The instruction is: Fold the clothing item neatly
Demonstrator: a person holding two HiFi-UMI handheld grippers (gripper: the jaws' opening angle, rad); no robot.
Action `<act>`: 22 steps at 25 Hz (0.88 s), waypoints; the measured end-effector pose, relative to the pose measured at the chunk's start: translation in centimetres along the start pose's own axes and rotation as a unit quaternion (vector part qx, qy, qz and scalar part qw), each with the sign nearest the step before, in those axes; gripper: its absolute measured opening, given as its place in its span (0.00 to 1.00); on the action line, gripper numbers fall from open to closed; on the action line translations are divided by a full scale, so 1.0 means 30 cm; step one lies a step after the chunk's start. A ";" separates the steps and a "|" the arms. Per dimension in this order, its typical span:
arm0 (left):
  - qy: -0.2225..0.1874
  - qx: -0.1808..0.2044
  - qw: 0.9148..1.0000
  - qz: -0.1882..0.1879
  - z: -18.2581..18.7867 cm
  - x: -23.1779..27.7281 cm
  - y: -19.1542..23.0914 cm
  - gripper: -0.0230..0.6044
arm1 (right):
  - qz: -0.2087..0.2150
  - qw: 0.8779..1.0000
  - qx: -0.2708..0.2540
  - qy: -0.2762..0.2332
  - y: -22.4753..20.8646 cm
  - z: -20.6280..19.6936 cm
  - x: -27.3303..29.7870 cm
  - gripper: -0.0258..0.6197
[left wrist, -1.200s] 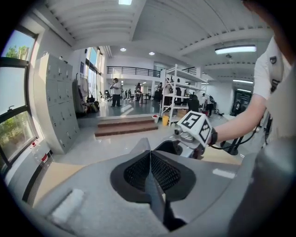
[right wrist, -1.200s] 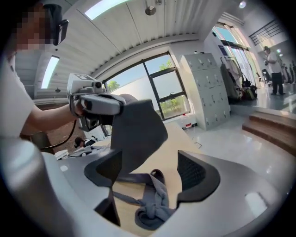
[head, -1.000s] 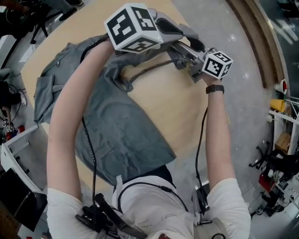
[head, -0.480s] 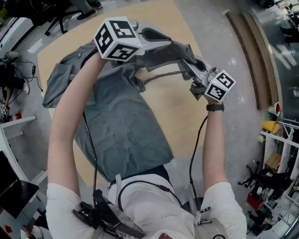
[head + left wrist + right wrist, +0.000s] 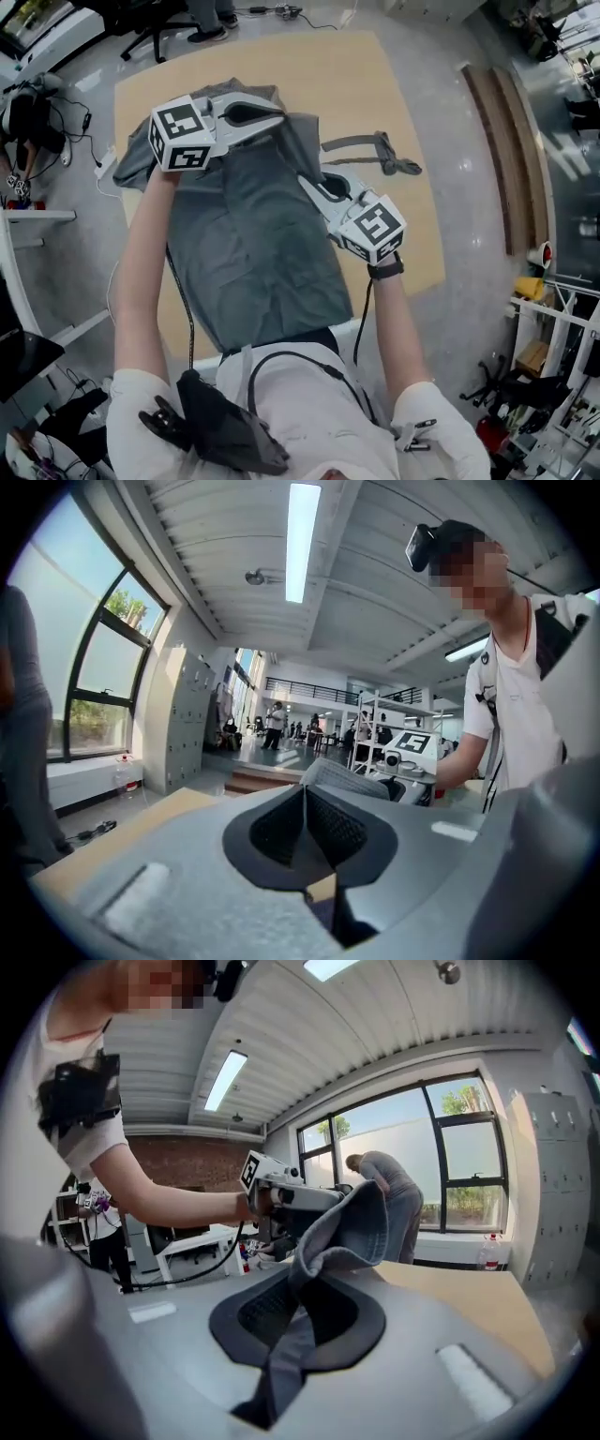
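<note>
Your left gripper (image 5: pixel 305 819) has its pads pressed together, and a small fold of grey cloth shows just past them, so it is pinching the grey garment (image 5: pixel 253 253) at its far edge. Your right gripper (image 5: pixel 298 1309) has just been closing its jaws. They are now clamped on a bunch of the same cloth, which rises above the pads and also hangs down in a strip below them. In the head view the garment lies spread on the wooden table (image 5: pixel 394 84), from the near edge by your body up to the far part, more on the left half. Both grippers are above its far half. The left one is near the far left corner and points to the right; the right one is near the right border and points to the far left. Between the two tips the cloth is lifted and folded over itself. A grey strap (image 5: pixel 370 145) lies on the bare wood just right of the garment; I cannot tell if it is joined to it.
</note>
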State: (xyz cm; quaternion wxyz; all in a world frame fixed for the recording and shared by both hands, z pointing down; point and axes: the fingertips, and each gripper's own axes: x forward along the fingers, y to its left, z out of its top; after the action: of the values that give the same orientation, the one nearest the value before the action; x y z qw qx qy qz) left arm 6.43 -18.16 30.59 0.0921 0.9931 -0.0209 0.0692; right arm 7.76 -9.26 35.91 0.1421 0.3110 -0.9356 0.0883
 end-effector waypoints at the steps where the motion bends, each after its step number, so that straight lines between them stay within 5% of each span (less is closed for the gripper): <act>1: 0.008 -0.003 1.000 0.017 -0.042 -0.063 -0.009 0.05 | 0.004 1.000 -0.002 0.012 0.044 -0.014 0.042 0.07; 12: 0.076 -0.065 0.980 0.174 -0.597 -0.644 -0.145 0.06 | 0.060 0.986 -0.047 0.149 0.534 -0.304 0.436 0.07; 18: 0.104 -0.146 0.954 0.239 -0.923 -0.833 -0.233 0.07 | 0.079 0.960 -0.100 0.248 0.728 -0.606 0.553 0.07; 22: 0.109 -0.187 0.937 0.272 -1.055 -0.907 -0.285 0.07 | 0.125 0.936 -0.139 0.299 0.851 -0.799 0.569 0.26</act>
State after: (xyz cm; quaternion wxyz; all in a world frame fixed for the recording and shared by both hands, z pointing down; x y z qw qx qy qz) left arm -24.26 -3.10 56.03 0.2557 0.9005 -0.2931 0.1942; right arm -15.76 7.52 62.06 0.4447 0.1279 -0.8842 0.0631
